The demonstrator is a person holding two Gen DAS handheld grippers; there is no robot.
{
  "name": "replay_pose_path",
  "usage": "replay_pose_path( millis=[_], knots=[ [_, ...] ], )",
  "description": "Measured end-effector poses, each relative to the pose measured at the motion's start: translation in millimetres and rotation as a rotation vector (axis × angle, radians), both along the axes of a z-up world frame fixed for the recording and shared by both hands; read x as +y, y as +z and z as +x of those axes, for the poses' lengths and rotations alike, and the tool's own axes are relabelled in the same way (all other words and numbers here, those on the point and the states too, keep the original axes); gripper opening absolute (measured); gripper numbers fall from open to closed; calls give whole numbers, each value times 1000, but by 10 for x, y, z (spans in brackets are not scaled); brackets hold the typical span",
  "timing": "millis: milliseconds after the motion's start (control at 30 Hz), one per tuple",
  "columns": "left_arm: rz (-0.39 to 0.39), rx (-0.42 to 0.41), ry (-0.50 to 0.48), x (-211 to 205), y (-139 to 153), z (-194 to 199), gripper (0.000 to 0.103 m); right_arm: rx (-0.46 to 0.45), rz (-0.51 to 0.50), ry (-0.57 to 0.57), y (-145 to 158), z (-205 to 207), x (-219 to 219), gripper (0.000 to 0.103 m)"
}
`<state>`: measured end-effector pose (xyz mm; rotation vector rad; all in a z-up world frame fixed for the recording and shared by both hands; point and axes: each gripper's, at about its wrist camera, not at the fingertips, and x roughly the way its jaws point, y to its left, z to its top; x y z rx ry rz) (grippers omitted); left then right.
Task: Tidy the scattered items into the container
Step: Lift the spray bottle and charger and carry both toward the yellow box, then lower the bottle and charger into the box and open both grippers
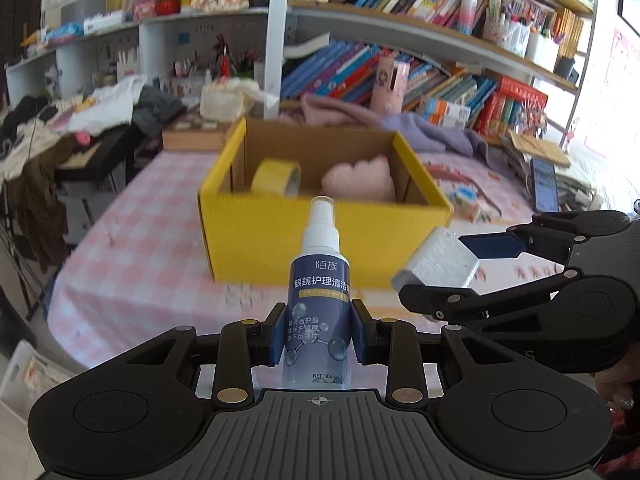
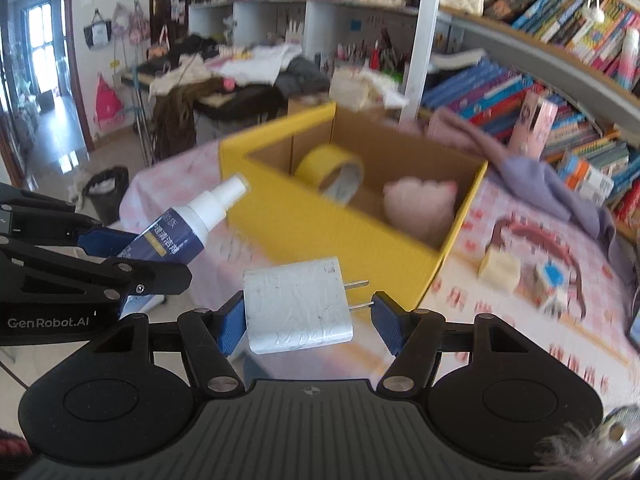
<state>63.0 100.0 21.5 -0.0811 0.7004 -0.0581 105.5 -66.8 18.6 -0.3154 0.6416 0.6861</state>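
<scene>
a pink-and-white checked tablecloth (image 1: 132, 264) covers the table, with crowded bookshelves (image 1: 420, 0) behind. the open yellow cardboard box (image 1: 280, 236) at twelve o'clock holds a yellow tape roll (image 1: 276, 178) and a pink plush shell (image 1: 360, 180). left gripper (image 1: 319, 336) is clamped on an upright blue-labelled white spray bottle (image 1: 318, 280); right gripper (image 2: 306, 322), at the left one's three o'clock, pinches a white two-pronged wall charger (image 2: 296, 306).

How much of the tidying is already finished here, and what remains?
Done: the yellow tape roll and pink plush lie in the yellow box. In hand: the left claw grips a spray bottle, the right claw a white charger. Left: small items on the tablecloth.
</scene>
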Motion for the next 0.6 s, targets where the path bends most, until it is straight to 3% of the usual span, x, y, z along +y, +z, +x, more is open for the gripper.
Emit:
replay_pose_path(
  millis=[367,600],
  knots=[
    [32,-85,-15,70,312,670,31,-79,66,24,351,705,111,64],
    [50,-44,-48,116,258,1230,31,-85,-25,67,239,1252,203,64]
  ],
)
